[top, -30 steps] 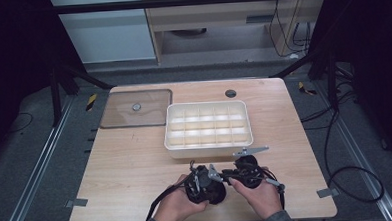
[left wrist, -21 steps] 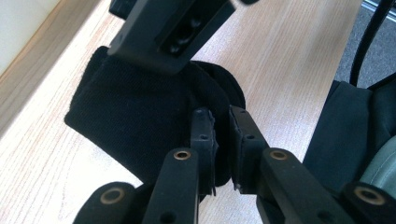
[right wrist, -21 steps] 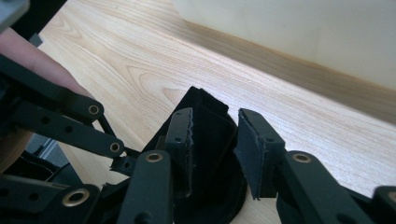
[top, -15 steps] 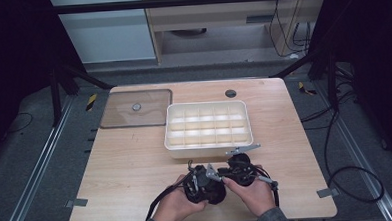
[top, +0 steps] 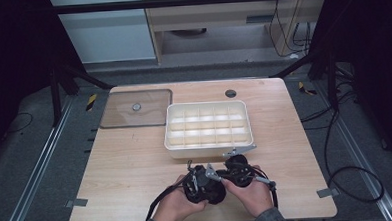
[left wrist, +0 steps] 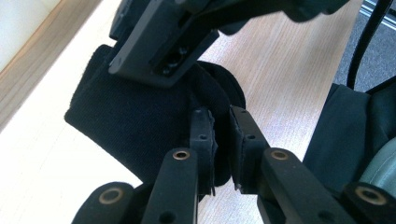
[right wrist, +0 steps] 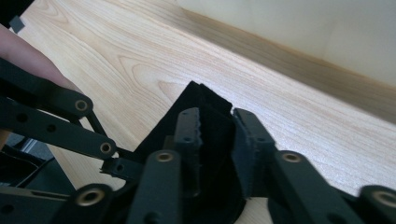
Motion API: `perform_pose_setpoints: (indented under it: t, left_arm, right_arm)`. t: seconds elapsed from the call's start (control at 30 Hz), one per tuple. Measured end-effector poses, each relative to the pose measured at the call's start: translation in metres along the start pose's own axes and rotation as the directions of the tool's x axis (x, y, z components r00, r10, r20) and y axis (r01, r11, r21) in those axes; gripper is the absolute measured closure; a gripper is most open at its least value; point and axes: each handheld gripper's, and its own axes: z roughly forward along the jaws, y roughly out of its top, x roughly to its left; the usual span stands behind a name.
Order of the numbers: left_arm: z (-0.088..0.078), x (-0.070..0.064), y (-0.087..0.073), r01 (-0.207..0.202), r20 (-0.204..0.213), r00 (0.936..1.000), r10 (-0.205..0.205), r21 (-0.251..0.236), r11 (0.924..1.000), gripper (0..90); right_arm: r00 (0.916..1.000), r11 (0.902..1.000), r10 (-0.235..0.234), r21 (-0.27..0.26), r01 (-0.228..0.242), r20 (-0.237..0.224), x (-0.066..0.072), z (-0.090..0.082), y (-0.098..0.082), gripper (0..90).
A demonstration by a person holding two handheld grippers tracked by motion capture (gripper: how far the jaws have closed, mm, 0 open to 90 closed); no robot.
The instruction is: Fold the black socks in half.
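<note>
Near the table's front edge two hands hold my grippers close together over a piece of black cloth (left wrist: pixel 130 121). In the left gripper view, my left gripper (left wrist: pixel 220 114) is shut on a fold of that cloth, and the right gripper's body hangs just above it. My right gripper (right wrist: pixel 215 114) has the same black cloth (right wrist: pixel 205 100) between its jaws, which have just been closing and now pinch it. From above, the left gripper (top: pixel 202 185) sits beside the right gripper (top: pixel 238 169), almost touching. The cloth itself is mostly hidden under them there.
A white compartment tray (top: pixel 208 149) stands just beyond the grippers, mid-table. A clear flat lid (top: pixel 119 116) with a small knob lies at the back left. A small dark round disc (top: pixel 230 93) sits near the far edge. Cables trail off the front edge.
My right gripper has edged slightly left, toward the left gripper. The left hand has stayed where it was, still pinching the cloth.
</note>
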Motion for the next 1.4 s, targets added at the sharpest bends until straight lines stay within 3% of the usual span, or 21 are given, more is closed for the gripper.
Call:
perform_pose_setpoints:
  t: [0.2, 0.63, 0.8, 1.13, 1.4]
  left_arm:
    - [0.001, 0.0, 0.001, 0.004, 0.002, 1.0, -0.004, -0.004, 1.0, 79.4]
    - [-0.003, -0.005, 0.003, 0.018, -0.009, 0.9998, -0.019, -0.038, 0.9991, 69.9]
    - [-0.012, -0.007, 0.006, 0.022, -0.023, 0.9995, -0.023, -0.047, 0.9987, 67.5]
    - [-0.032, 0.001, 0.004, 0.032, -0.058, 0.9976, -0.037, -0.083, 0.996, 65.9]
    - [-0.037, 0.012, -0.002, 0.05, -0.095, 0.9938, -0.058, -0.085, 0.9951, 65.5]
  right_arm:
    - [0.9999, 0.9998, 0.004, 0.018, -0.005, 0.016, -0.002, -0.001, -0.002, 83.1]
    - [0.9988, 0.9985, 0.009, 0.054, -0.011, 0.048, -0.01, 0.002, -0.01, 84.2]
    - [0.9987, 0.998, 0.011, 0.061, -0.014, 0.049, -0.013, 0.004, -0.011, 84.1]
    - [0.9987, 0.9973, 0.018, 0.07, -0.021, 0.048, -0.018, 0.004, -0.014, 83.5]
    - [0.9987, 0.997, 0.021, 0.073, -0.024, 0.047, -0.02, 0.004, -0.015, 82.6]
